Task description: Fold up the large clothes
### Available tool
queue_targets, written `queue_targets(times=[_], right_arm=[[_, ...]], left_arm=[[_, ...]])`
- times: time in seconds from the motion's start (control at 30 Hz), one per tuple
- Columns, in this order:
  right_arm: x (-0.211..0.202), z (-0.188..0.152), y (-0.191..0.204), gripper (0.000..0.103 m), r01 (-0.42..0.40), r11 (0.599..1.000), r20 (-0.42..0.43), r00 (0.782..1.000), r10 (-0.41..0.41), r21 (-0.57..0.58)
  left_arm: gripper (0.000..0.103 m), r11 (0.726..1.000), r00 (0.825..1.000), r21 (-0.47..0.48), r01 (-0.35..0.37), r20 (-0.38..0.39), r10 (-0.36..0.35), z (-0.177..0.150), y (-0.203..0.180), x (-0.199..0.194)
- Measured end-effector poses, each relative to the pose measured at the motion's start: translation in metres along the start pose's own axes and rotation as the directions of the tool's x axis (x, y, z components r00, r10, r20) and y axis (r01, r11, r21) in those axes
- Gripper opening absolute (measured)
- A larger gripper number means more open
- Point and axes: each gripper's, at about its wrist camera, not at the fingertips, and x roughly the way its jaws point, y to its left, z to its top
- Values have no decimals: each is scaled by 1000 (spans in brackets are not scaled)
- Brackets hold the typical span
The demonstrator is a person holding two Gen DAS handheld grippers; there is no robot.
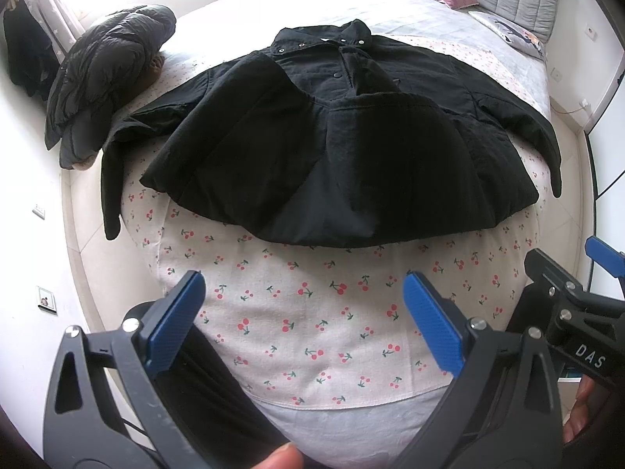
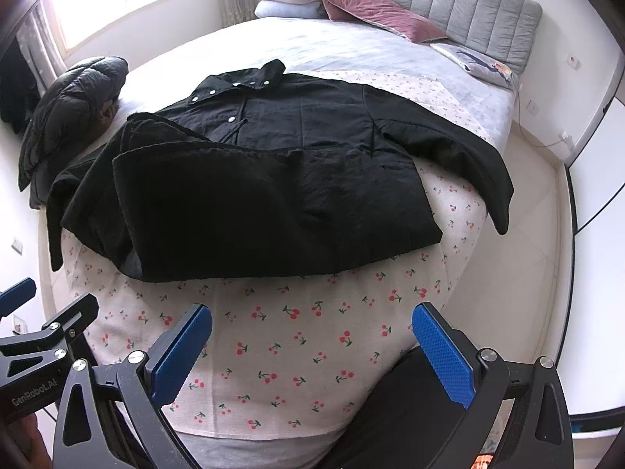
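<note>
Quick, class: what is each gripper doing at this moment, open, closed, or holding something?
Left gripper: open, holding nothing, above the cherry-print cotton sheet.
Right gripper: open, holding nothing, short of the black padded snap-button jacket.

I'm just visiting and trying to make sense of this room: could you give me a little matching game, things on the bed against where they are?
Things:
1. black jacket
2. dark puffer coat
3. pink cushion
4. cherry-print sheet

Places:
A. leaning against the grey headboard
B. bunched at the bed's left edge, near the window
C. spread under the jacket, reaching the near edge
D. laid out flat mid-bed, sleeves hanging over both sides

Pairs: 1-D, 2-B, 3-A, 4-C
</note>
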Motion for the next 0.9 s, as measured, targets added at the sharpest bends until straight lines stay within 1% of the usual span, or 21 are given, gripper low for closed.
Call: queue_targets(times=[0.9], right_arm=[[3, -2, 1, 103, -9, 1000, -12, 1000, 9, 1]], left_arm=[[101, 1000, 1000, 2, -3, 5, 3, 0, 0, 0]])
